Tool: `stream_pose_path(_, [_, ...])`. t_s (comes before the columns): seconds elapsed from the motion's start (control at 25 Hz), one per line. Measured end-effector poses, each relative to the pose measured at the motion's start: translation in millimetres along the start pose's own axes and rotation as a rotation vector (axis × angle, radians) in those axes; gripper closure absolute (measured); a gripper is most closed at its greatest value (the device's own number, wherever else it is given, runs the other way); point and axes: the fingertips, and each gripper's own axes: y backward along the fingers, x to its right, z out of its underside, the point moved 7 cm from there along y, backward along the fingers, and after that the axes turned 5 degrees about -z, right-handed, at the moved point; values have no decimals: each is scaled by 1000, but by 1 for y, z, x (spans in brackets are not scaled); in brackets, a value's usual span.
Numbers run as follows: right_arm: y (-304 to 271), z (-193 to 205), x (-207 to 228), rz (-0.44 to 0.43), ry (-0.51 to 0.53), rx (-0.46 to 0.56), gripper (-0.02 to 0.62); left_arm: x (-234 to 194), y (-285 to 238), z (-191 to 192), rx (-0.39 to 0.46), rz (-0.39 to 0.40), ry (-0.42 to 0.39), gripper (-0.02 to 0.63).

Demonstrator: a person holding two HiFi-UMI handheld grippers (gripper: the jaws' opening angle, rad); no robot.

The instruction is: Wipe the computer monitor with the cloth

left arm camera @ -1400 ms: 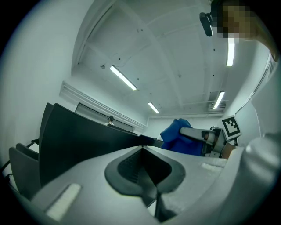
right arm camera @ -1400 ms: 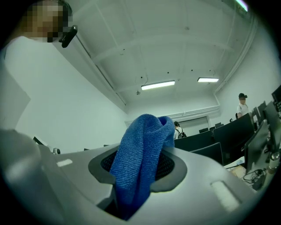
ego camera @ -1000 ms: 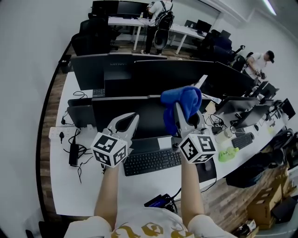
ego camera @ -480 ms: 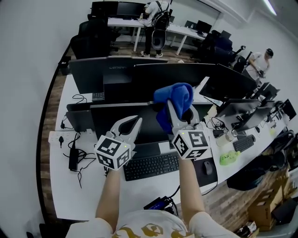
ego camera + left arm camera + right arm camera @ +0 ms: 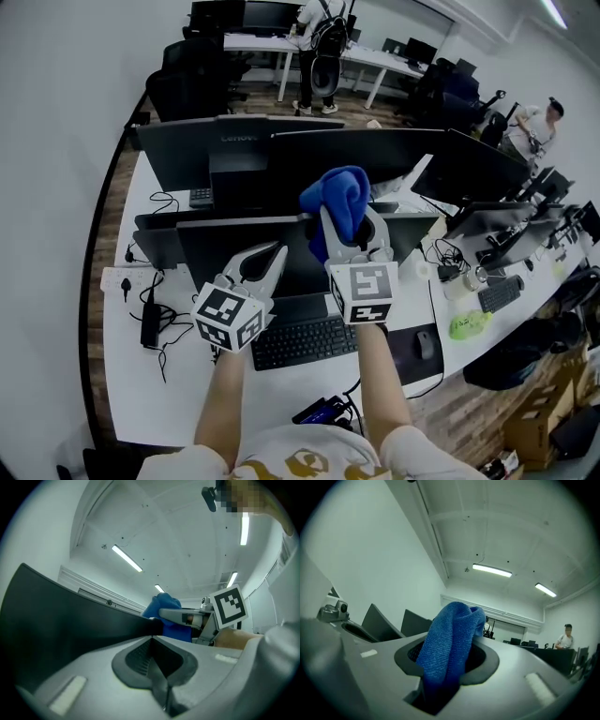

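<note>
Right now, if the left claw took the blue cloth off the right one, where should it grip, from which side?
Probably the bunched fold of the blue cloth standing above the right claw, which pinches its lower part. Come from the left, where the shut, empty left claw sits; that bulge is the free, thick part.

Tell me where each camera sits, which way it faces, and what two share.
Head view: on the person's head, looking steeply down at the desk; both forearms, shut left gripper, right gripper clamping the blue cloth by the monitor.
Left gripper view: on that gripper, facing up along its closed jaws, past the monitor, toward the ceiling.
Right gripper view: on that gripper, facing up past the cloth to the ceiling.
Shared: head and left gripper views both show the right gripper with the cloth.
</note>
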Motion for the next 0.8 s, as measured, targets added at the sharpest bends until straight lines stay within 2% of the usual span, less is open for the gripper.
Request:
stream_pose_path(0.08, [-1,1,0,-2,13,-5,425,-1,-3,1,2,-4,6,606])
stream_pose_path(0.24, [0,4,3,-15,-24,17,425,2,-10,5,-7,-4,14,606])
stream_pose_path(0.8, [1,8,4,-42,-4,44,425,6,-15,5,-6,-33,15,606])
